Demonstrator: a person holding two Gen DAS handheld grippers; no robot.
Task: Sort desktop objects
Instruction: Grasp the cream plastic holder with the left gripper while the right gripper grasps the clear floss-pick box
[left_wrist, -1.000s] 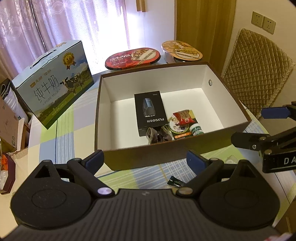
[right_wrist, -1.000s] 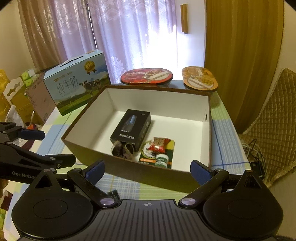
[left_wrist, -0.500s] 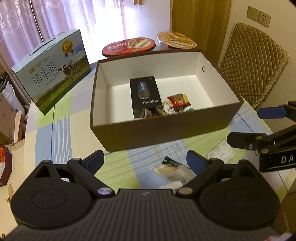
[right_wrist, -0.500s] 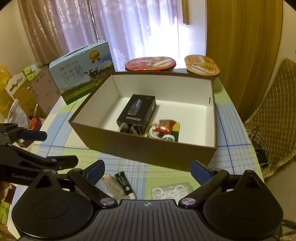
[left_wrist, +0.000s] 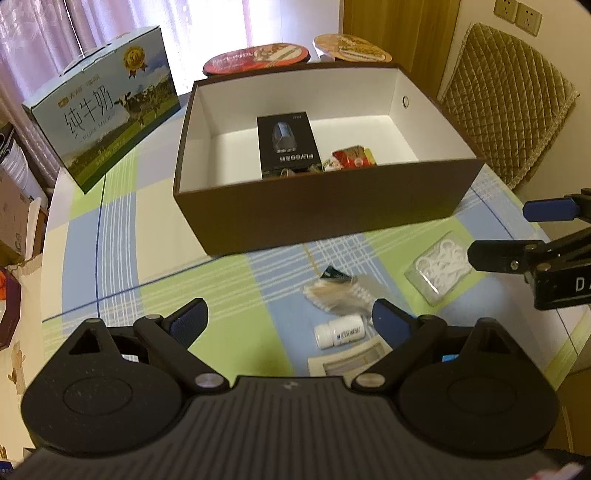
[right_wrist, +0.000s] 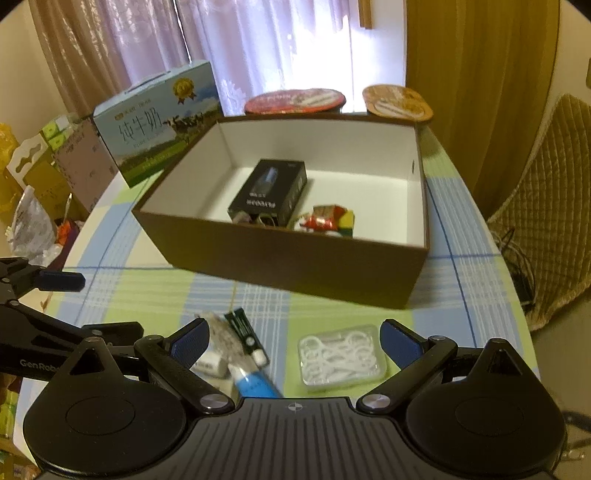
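Observation:
A brown box (left_wrist: 325, 218) (right_wrist: 295, 269) with a white inside stands on the checked tablecloth; it holds a black carton (left_wrist: 288, 144) (right_wrist: 269, 192) and snack packets (left_wrist: 352, 157) (right_wrist: 328, 221). In front of it lie a clear case of floss picks (left_wrist: 439, 266) (right_wrist: 341, 360), a crumpled clear packet (left_wrist: 338, 293) (right_wrist: 221, 336), a white pill bottle (left_wrist: 340, 330), a dark green tube (right_wrist: 245, 338) and a blue tube (right_wrist: 255, 384). My left gripper (left_wrist: 290, 319) is open above the bottle's left. My right gripper (right_wrist: 295, 338) is open over the tubes and floss case.
A blue milk carton (left_wrist: 103, 118) (right_wrist: 159, 122) stands left of the box. Two lidded food bowls (left_wrist: 258, 57) (right_wrist: 295, 99) sit behind it. A quilted chair (left_wrist: 506, 99) is at the right, cardboard boxes and bags (right_wrist: 48, 173) at the left. A pale flat object (left_wrist: 351, 360) lies by my left gripper.
Both grippers have pulled back from the box towards the near table edge. The loose items in front of the box have come into view. Both stay open.

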